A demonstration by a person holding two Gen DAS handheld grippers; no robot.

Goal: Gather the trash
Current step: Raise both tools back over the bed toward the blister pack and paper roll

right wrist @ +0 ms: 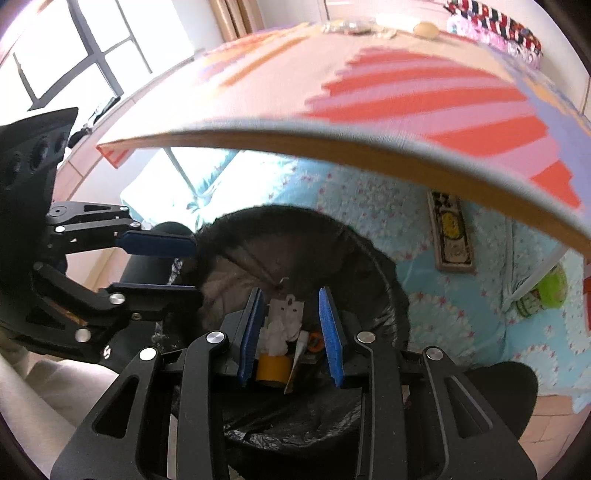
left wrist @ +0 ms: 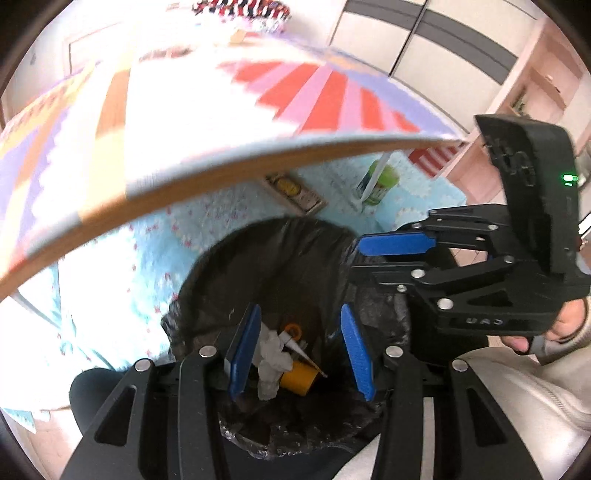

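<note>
Trash (left wrist: 284, 363) in black-lined bin (left wrist: 280, 254), blue floor mat (left wrist: 122, 266), patterned tabletop (right wrist: 369, 110) above, both grippers released.

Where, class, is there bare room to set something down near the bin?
Free: blue floral mat between the lined trash bin and the flat patterned box. Crowded: the bin's mouth, with both grippers, left and right, above the trash, and around the green container.

Counter (left wrist: 229, 162): wooden edge, striped red-and-lilac cover, ahead of and above the tool. Floor mat (right wrist: 436, 295): pale blue, flowered, beneath the counter. Window (right wrist: 74, 55): dark-framed, bright daylight, far left. Wardrobe (left wrist: 424, 33): white, grey-banded, far right.
</note>
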